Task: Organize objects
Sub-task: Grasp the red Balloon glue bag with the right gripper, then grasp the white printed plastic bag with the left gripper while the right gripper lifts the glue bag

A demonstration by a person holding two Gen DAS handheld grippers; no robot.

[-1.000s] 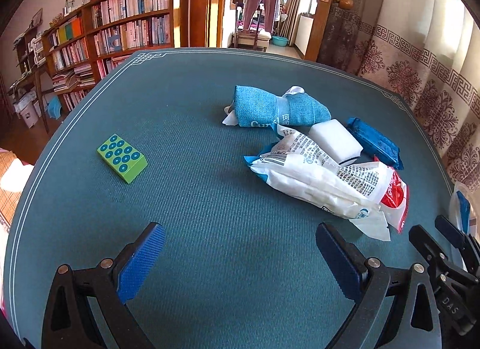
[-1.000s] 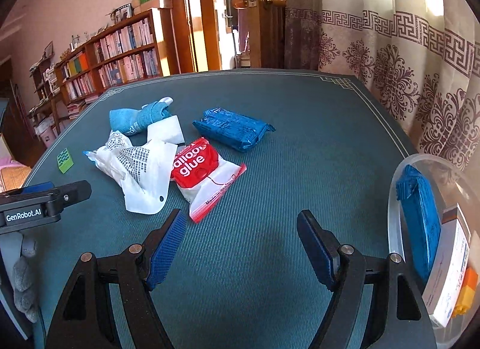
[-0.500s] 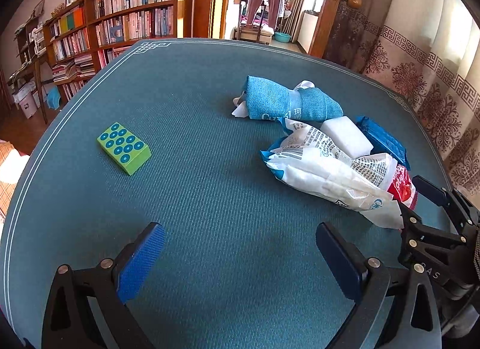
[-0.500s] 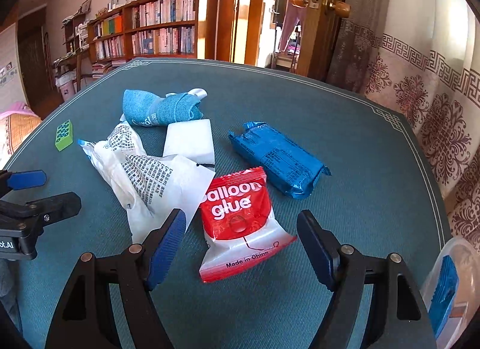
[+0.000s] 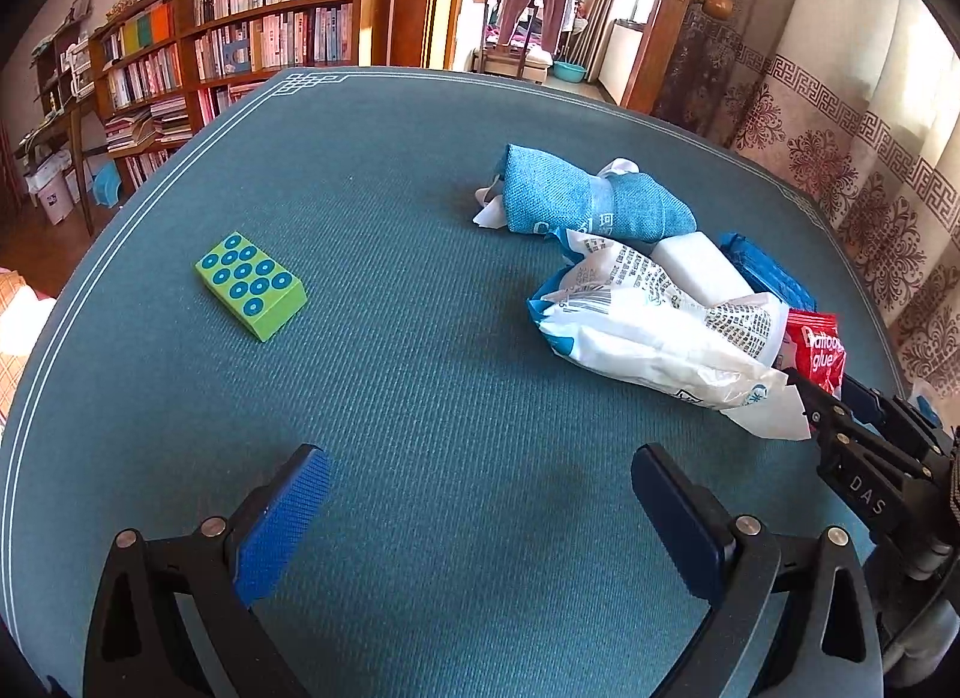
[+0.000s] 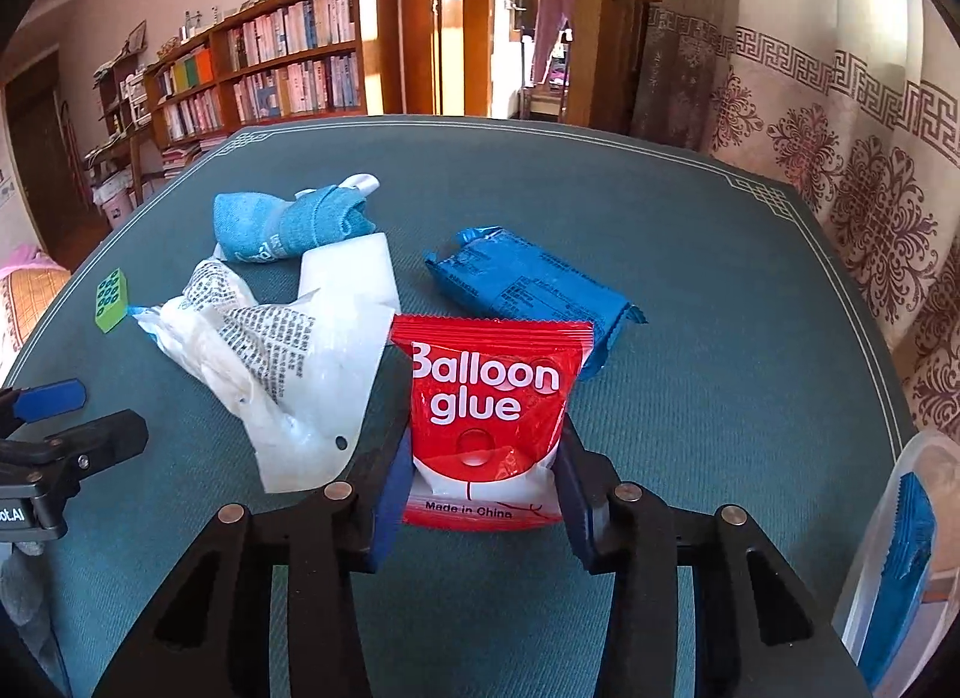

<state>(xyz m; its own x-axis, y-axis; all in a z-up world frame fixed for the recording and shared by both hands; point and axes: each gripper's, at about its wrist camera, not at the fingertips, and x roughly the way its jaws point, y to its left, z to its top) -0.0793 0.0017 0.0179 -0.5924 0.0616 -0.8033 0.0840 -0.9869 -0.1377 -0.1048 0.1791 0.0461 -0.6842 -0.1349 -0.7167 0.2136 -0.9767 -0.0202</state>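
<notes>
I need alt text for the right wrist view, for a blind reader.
The right gripper has its jaws closed on a red Balloon glue packet on a teal table. Behind it lie a white bag and a blue packet.

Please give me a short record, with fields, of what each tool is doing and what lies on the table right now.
right tool: closed on the lower edge of the red glue packet
left tool: open, empty, above bare table
green block: alone, on the left
cluster: white bag, white pad, blue towel roll, blue packet
clear tub: at the right edge, blue packet inside
</notes>
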